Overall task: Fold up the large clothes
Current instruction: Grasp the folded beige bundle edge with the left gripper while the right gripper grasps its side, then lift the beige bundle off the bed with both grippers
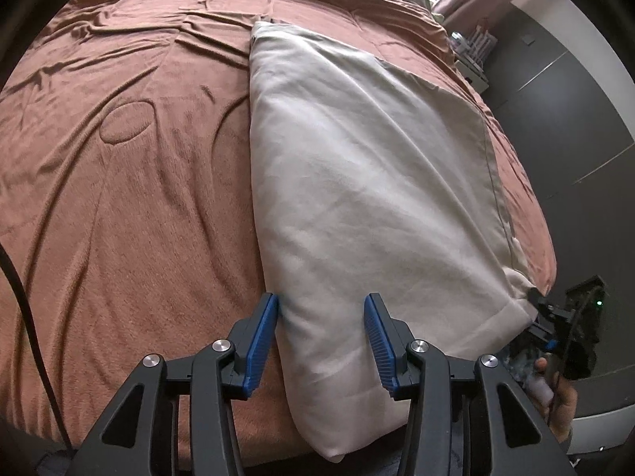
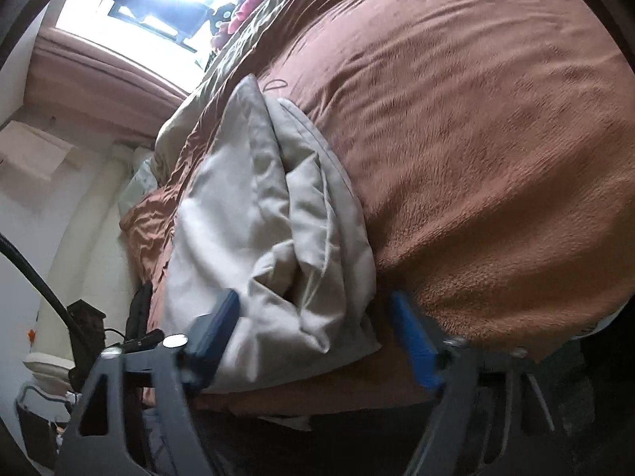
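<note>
**Already narrow: the folded cloth runs away from both tongs**

Plainly, the pale grey garment point(image 1: 357, 182) lies on the rust-brown bed cover point(image 1: 131, 166), folded into a long strip whose axis runs from the near edge of the bed toward twelve o'clock. The left tongs point(image 1: 321, 341) stand half open astride its near end, pads clear of the cloth. The right tongs point(image 2: 317, 341), blurred, gape over the bunched near corner point(image 2: 301, 277) without pinching it. Both near ends sit under the tongs, so the next fold likely goes lengthwise, near end carried toward the far end.
</note>
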Tool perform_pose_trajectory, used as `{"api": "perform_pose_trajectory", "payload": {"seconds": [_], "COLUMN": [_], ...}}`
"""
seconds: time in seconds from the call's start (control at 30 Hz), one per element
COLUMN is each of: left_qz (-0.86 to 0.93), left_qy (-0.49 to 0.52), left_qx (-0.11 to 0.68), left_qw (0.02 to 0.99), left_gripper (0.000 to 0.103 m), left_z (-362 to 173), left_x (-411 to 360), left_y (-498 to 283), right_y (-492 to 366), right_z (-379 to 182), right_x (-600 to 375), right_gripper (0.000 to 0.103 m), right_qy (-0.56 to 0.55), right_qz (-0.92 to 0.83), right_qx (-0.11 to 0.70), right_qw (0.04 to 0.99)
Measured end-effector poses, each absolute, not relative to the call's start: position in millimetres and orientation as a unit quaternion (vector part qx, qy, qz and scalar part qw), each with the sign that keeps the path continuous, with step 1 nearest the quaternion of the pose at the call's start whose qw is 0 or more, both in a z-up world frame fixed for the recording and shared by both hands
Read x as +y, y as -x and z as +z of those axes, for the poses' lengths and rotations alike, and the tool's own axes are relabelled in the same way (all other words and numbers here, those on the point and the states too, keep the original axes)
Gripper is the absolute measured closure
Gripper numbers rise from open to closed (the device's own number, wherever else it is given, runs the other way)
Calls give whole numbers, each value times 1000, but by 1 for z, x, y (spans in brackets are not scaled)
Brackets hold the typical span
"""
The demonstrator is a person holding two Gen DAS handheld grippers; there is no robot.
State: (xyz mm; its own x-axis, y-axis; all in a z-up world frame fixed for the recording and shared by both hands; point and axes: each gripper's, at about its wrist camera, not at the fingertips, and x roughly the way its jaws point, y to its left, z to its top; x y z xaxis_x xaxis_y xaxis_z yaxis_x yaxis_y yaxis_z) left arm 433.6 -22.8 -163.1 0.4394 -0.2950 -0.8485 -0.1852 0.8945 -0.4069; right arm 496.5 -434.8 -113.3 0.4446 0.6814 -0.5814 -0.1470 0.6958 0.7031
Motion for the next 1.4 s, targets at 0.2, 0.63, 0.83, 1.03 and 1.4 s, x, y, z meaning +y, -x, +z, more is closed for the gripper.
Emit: {"api": "perform_pose_trajectory", "payload": {"seconds": [0.2, 0.63, 0.83, 1.03, 1.4], "left_qz": [-33, -32, -36, -39, -37], "left_qy": [235, 238, 225, 253, 251], "left_qx": [528, 514, 519, 492, 517], "left_qw": [815, 823, 824, 832, 817], "left_gripper": [81, 92, 88, 47, 47], "left_z": [-168, -144, -137, -130, -162], "left_x": [-21, 18, 19, 37, 45], "left_y": [-433, -417, -419, -435, -505], "right_y": [-493, -440, -462, -508, -627], "right_z": [-114, -111, -91, -67, -102], "right_x": [-436, -407, -413, -416, -385], "right_gripper": [74, 76, 37, 27, 27], "right_qy": [-317, -287, -251, -241, -258], "right_qz": [264, 310, 281, 280, 338], "right_qx": [460, 480, 493, 474, 511], "right_qw": [787, 769, 784, 799, 747]}}
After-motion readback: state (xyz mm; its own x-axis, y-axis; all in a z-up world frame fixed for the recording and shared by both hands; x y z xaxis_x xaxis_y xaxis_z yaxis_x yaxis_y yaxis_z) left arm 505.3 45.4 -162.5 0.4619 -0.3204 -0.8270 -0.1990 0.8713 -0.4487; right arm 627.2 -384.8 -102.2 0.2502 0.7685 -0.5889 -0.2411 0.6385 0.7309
